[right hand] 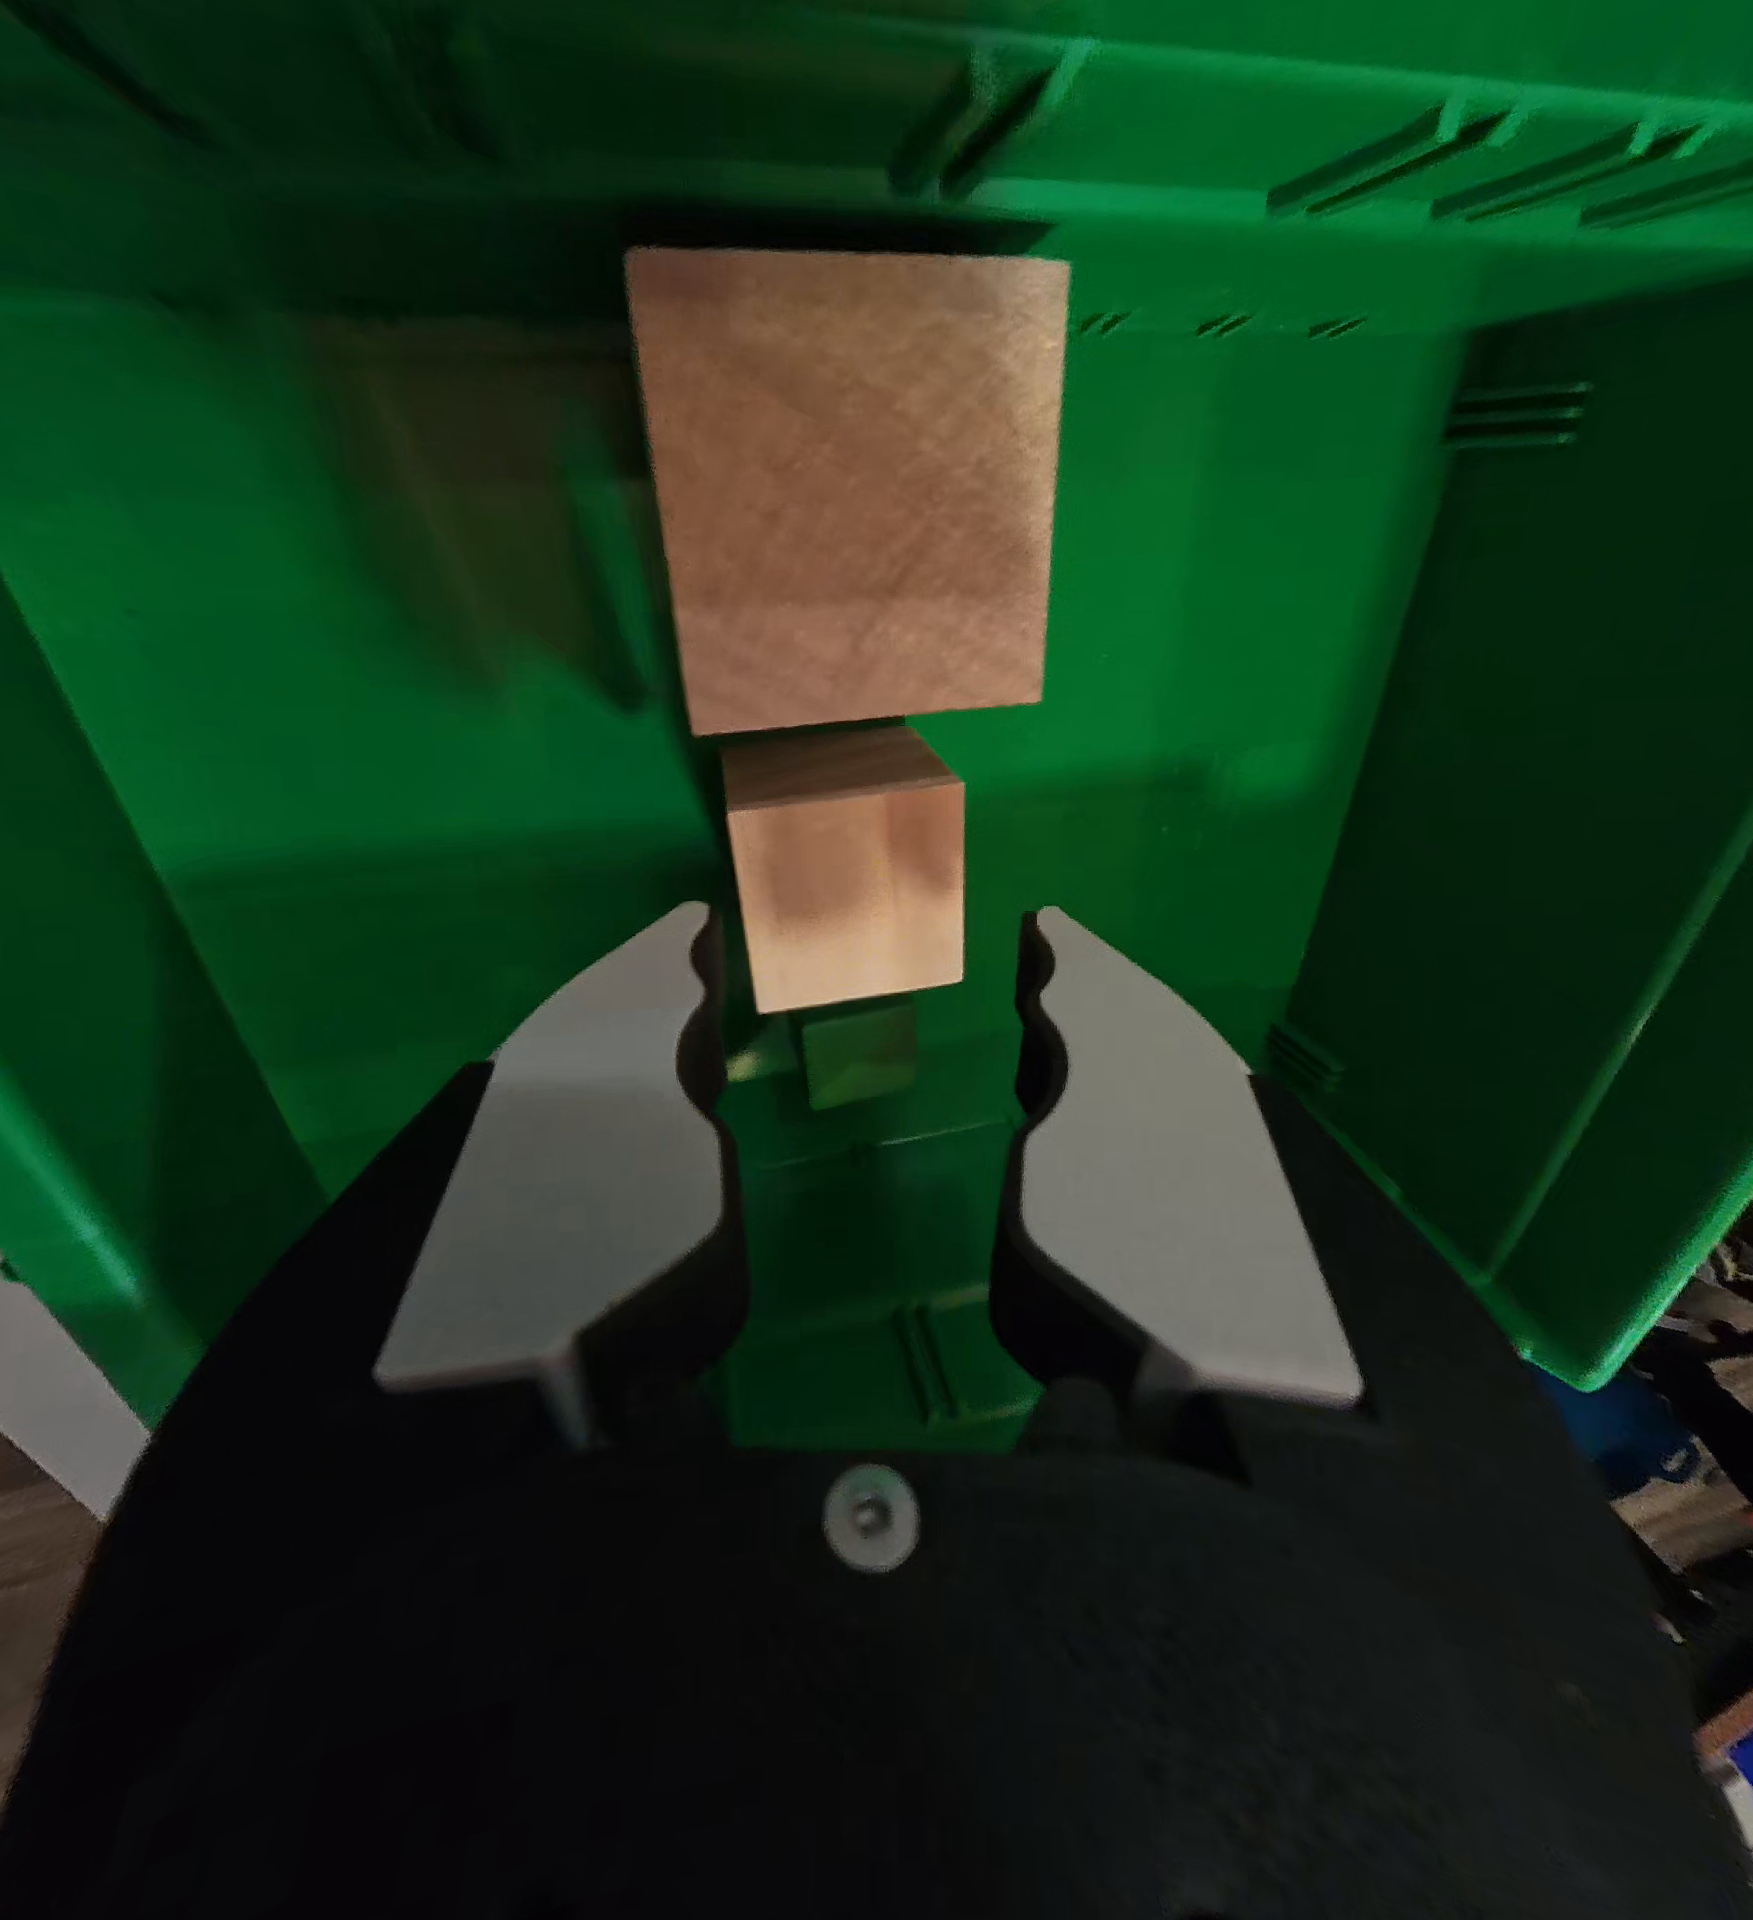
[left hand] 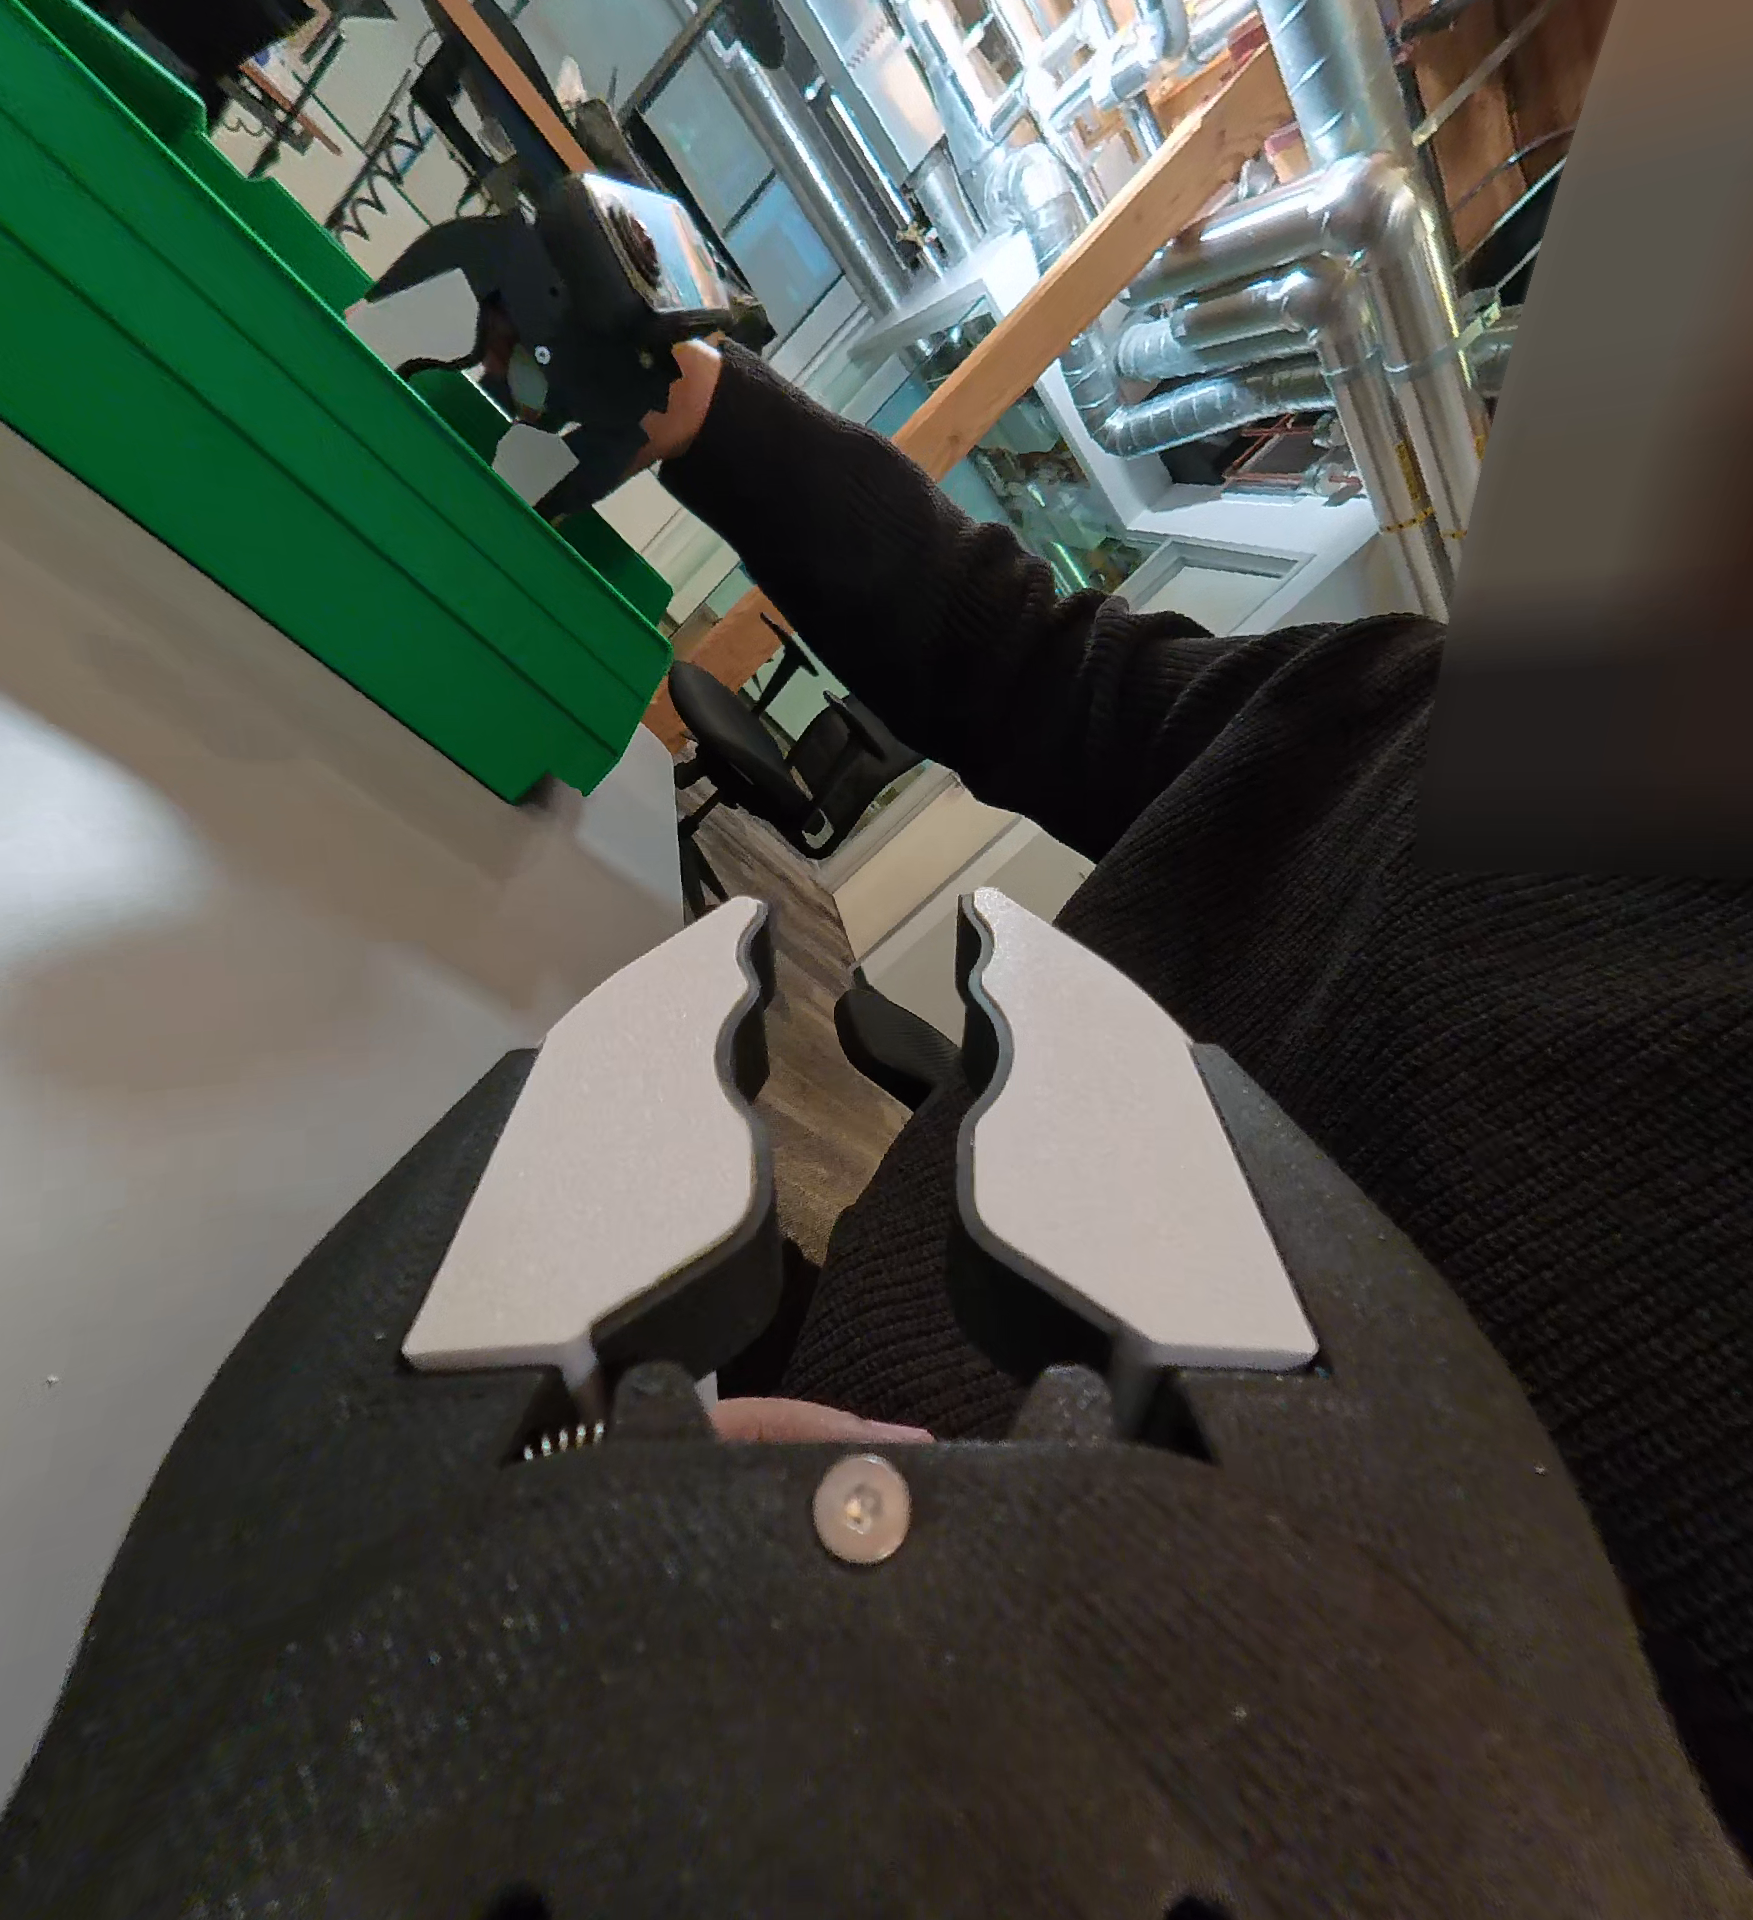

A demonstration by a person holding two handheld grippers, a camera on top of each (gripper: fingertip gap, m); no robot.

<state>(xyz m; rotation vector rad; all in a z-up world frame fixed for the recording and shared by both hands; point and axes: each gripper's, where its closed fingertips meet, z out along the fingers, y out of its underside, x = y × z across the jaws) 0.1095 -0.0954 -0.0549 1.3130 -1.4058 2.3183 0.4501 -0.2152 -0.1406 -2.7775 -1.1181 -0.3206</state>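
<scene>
Right gripper (right hand: 867,961) jaws apart, empty, near small wooden block (right hand: 846,894); left gripper (left hand: 864,940) jaws apart, empty.

The left gripper (left hand: 864,935) has its fingers (left hand: 633,1122) spread, gripping nothing. The right gripper (right hand: 870,925) is likewise parted, empty, raised on a black-sleeved arm (left hand: 882,551).

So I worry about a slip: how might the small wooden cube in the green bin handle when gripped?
The small wooden cube looks rigid, so probably no give. Flat faces suit the open right gripper. Likely light; unlikely to roll.
</scene>
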